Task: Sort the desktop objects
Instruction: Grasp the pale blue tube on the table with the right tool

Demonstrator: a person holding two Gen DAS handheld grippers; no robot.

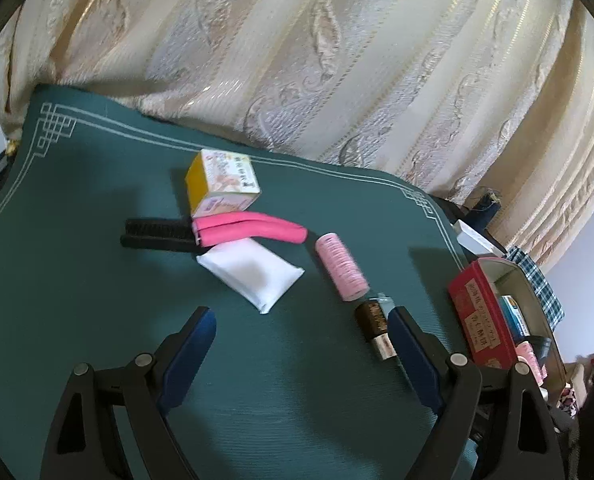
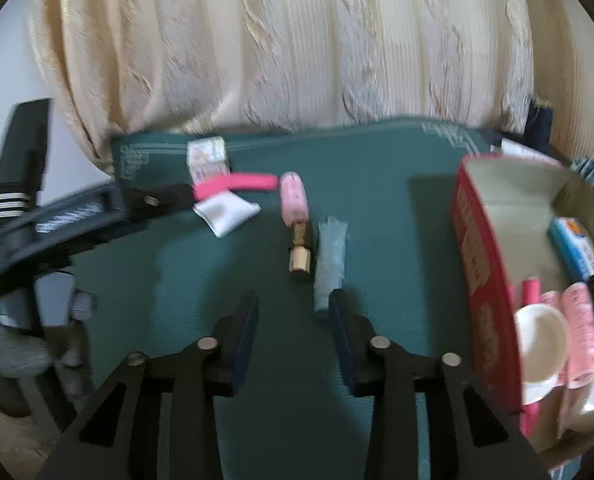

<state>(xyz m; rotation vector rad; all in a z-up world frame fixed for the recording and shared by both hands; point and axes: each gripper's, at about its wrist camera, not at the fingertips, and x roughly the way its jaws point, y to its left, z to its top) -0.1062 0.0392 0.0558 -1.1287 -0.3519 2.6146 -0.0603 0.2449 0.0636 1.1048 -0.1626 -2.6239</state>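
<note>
Now I'm between picks: right gripper (image 2: 293, 308) jaws half-closed on nothing, left gripper (image 1: 301, 328) wide and empty. The grey tube (image 2: 329, 264) lies mid-tabletop beside the box (image 2: 481, 248); next I'd reopen and straddle it.

My desk mat (image 1: 97, 208) is dark green with a pale line border and fret corners. On it I see a yellow-sided box (image 1: 222, 182), a hot-pink foam roller (image 1: 253, 232), a black brush (image 1: 157, 234), a white pouch (image 1: 253, 270), and a pale pink spool (image 1: 341, 266). The open box (image 1: 479, 316) is red; the curtain (image 1: 297, 60) is cream, striped.
</note>
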